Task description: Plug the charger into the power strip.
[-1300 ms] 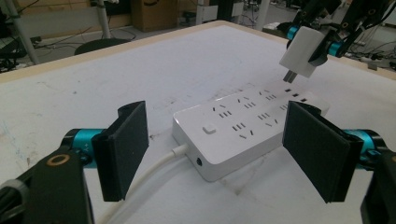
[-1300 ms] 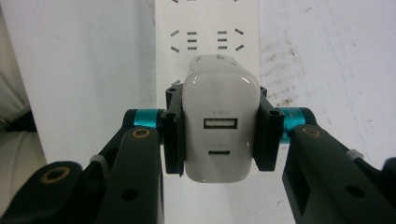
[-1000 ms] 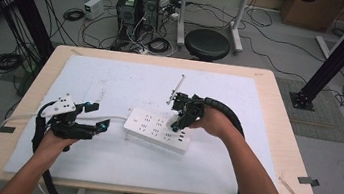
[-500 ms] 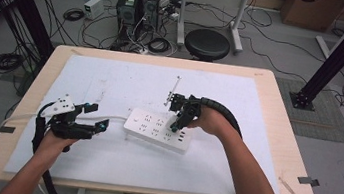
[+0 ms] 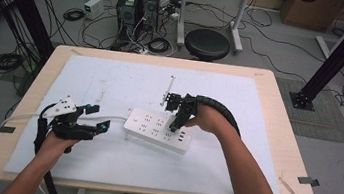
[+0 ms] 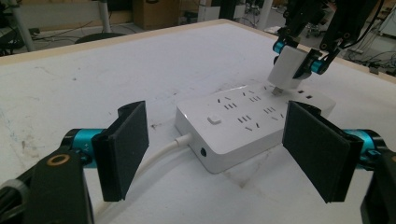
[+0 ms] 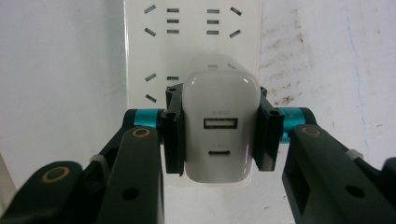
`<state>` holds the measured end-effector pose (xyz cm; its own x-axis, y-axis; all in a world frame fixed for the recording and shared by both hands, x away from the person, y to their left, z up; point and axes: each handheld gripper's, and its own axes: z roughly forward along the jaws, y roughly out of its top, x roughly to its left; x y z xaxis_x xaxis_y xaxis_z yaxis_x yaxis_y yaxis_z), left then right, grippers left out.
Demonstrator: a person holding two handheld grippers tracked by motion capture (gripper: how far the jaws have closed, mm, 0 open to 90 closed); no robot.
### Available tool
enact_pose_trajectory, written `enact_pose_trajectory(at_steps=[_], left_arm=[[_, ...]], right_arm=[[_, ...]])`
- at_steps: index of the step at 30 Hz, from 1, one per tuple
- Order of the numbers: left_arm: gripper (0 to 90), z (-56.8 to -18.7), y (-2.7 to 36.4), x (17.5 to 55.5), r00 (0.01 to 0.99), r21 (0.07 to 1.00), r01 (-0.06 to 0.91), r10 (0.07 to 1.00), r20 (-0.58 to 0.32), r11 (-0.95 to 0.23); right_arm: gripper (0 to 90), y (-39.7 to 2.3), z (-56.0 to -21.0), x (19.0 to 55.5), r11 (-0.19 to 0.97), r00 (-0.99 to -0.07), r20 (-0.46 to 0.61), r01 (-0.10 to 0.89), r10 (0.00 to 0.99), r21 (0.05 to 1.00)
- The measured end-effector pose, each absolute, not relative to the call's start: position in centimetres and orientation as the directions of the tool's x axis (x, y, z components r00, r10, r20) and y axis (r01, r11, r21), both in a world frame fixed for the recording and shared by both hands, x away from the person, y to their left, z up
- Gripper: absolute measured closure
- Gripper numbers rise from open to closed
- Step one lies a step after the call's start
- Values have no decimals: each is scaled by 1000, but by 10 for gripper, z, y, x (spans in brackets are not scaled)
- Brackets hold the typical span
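White USB charger (image 7: 220,126) pinched in right gripper (image 7: 219,133) jaws, prongs just above power strip (image 6: 252,121) sockets, far end. Right gripper view: USB ports face camera. Left gripper (image 5: 86,126) jaws spread, empty, beside strip's cord (image 6: 154,156) end on worktop (image 5: 111,84).

You've got one power strip (image 5: 157,131) on the worktop (image 5: 275,141), one white charger (image 7: 220,131), one white sheet (image 5: 111,84), and two grippers: left gripper (image 5: 98,127), right gripper (image 5: 174,126).
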<state>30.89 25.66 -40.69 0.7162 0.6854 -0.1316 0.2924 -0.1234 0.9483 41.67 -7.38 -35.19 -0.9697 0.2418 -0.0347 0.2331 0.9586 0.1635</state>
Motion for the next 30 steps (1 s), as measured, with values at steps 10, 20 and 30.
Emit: enact_pose_trajectory(at_steps=[10, 20, 30], left_arm=[[227, -410, 257, 310, 716, 948, 296, 685, -138, -118], [227, -410, 257, 310, 720, 948, 292, 681, -133, -123], [227, -410, 258, 309, 718, 949, 290, 683, -132, -121]], right_arm=[[636, -68, -351, 417, 965, -971, -42, 226, 233, 131], [636, -53, -350, 418, 979, -978, -64, 194, 197, 58], [635, -44, -358, 418, 981, -978, -78, 192, 192, 16]])
